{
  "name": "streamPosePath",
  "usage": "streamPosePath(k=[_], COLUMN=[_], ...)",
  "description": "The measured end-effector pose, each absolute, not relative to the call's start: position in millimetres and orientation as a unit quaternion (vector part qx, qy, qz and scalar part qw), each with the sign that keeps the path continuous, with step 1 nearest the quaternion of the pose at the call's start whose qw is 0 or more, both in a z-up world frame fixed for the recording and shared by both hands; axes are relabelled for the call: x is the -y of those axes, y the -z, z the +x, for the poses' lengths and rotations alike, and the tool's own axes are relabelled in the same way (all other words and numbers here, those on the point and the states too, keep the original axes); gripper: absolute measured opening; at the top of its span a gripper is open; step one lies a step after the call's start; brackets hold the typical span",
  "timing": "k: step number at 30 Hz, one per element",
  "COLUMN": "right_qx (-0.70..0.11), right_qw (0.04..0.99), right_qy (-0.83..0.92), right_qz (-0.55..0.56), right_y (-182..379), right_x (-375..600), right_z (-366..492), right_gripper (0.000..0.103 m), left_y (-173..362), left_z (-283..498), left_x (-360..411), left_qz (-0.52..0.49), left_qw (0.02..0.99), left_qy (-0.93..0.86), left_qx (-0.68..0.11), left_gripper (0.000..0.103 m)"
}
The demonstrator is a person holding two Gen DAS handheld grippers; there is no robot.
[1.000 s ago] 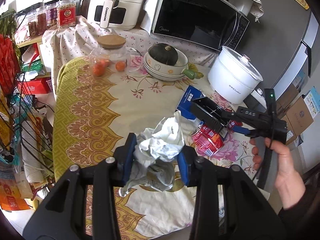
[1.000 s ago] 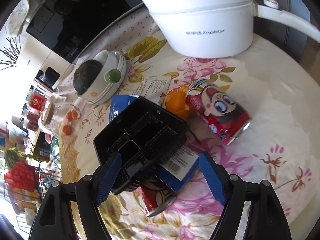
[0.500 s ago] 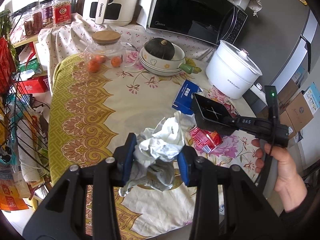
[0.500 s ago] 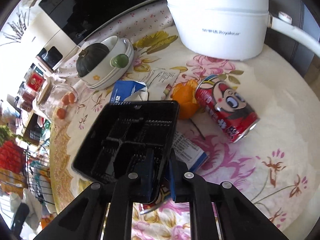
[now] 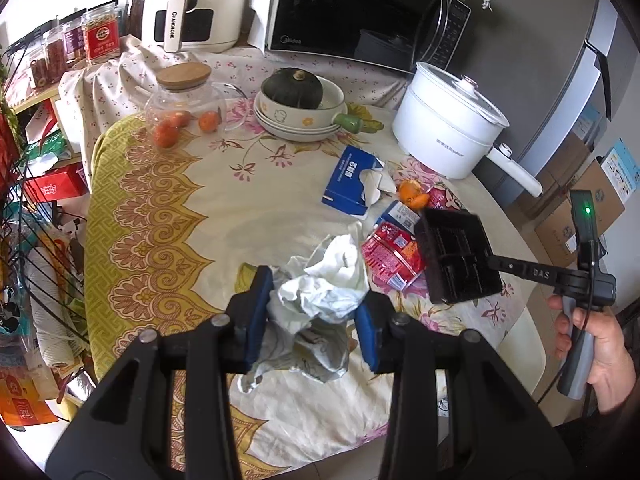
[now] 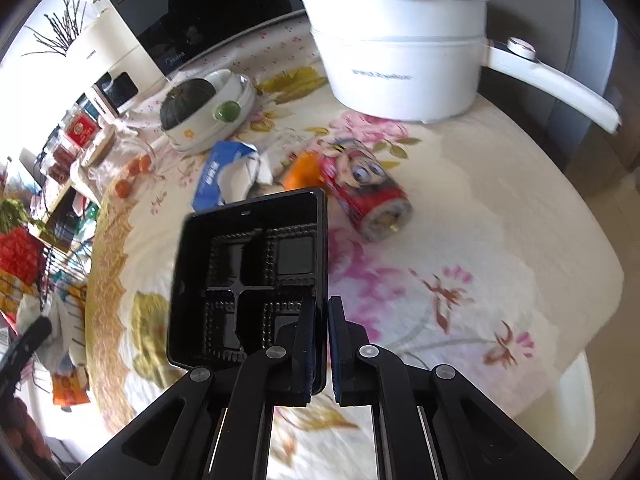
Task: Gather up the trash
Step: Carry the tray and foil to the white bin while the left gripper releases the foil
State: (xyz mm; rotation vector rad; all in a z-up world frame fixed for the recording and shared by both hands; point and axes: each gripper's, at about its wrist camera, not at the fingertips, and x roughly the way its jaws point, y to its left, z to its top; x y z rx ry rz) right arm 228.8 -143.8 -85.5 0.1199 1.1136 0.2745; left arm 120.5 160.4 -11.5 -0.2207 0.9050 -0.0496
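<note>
Lifted since before, black tray [image 6: 248, 276] hangs pinched in right hand-held gripper [image 6: 322, 344], long axis pointing away; left hand-held gripper [image 5: 316, 320] clamps crumpled paper [image 5: 328, 284].

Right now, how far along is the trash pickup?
Nothing visibly binned yet. In hand: left gripper clamps crumpled paper; right gripper pinches the black plastic tray, lifted. Left on the table: red can, orange peel, red wrapper.

Glossy plastic, crumpled paper, printed cloth.
Black ribbed tray [image 6: 248, 276] shiny; tissue wad [image 5: 324, 284] creased, matt; tablecloth [image 5: 192, 208] soft, floral; pot [image 6: 400, 60] smooth white.
</note>
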Motion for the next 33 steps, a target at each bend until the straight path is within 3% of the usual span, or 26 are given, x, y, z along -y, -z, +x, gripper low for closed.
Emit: streamPosePath(k=[7, 9, 10, 11, 18, 33], right_qx=[-0.554, -0.562, -0.564, -0.564, -0.557, -0.588], right_qw=[0.827, 0.820, 0.817, 0.815, 0.819, 0.804], right_qy=[-0.088, -0.086, -0.088, -0.090, -0.112, -0.090], right_qz=[0.045, 0.069, 0.081, 0.095, 0.076, 0.019], right_y=[106, 113, 115, 118, 109, 149], right_x=[197, 210, 214, 218, 194, 146], right_z=[215, 213, 212, 210, 208, 227], right_gripper=[0.010, 0.033, 0.064, 0.082, 0.082, 0.081], left_y=[17, 18, 20, 21, 28, 41], left_z=[120, 120, 120, 120, 124, 127], left_x=[-146, -141, -139, -137, -134, -124], left_qz=[-0.094, -0.089, -0.087, -0.085, -0.076, -0.071], left_qw=[0.890, 0.890, 0.889, 0.888, 0.883, 0.873], left_qy=[0.031, 0.033, 0.033, 0.034, 0.028, 0.033], left_qx=[-0.445, -0.447, -0.449, -0.452, -0.462, -0.482], left_gripper=[0.041, 0.041, 0.041, 0.041, 0.041, 0.041])
